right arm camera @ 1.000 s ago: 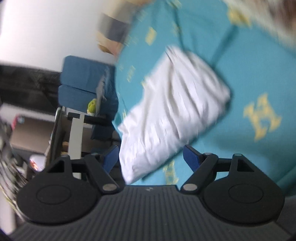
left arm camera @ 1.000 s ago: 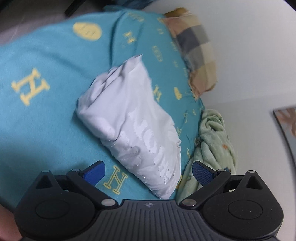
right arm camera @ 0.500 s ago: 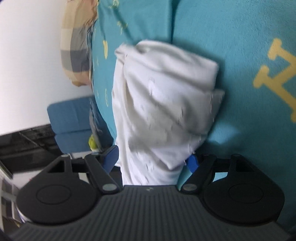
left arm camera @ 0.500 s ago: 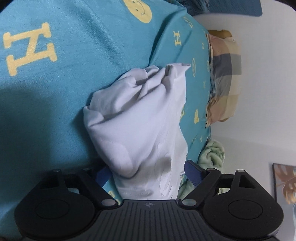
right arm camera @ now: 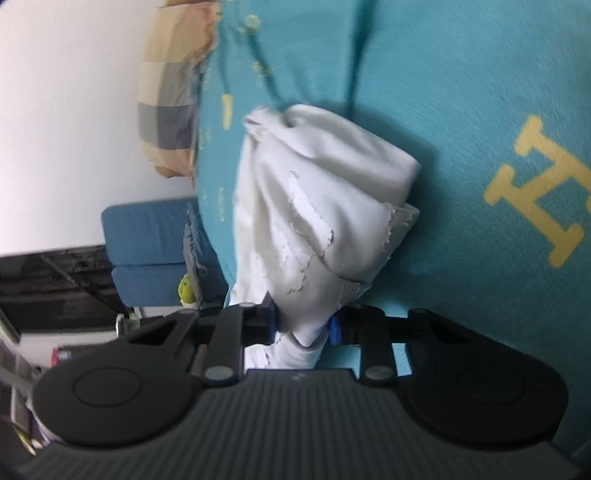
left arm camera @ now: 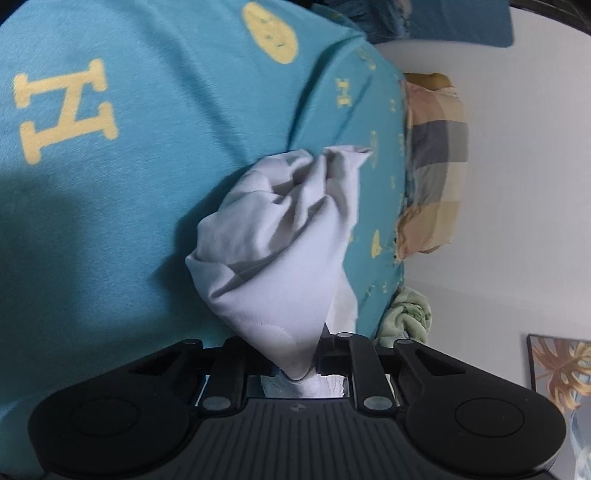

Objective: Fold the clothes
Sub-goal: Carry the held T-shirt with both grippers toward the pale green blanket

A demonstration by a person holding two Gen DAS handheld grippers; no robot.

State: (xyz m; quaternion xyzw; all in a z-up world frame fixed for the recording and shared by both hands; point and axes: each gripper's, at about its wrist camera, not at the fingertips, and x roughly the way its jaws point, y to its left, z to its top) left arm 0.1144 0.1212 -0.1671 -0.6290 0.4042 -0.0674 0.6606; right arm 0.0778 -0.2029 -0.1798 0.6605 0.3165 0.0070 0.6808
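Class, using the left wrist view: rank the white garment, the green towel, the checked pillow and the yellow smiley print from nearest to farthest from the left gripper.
1. White garment: between the closing jaws of the left gripper.
2. Green towel: just right, at the bed's edge.
3. Checked pillow: farther up, right.
4. Yellow smiley print: top, farthest.

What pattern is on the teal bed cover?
Yellow H letters and smiley faces on the teal bed cover, clearest in the left wrist view.

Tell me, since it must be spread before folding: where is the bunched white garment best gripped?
Probably at its near end, from the near side: the white garment narrows there. The left gripper and right gripper are closing on separate corners of it.
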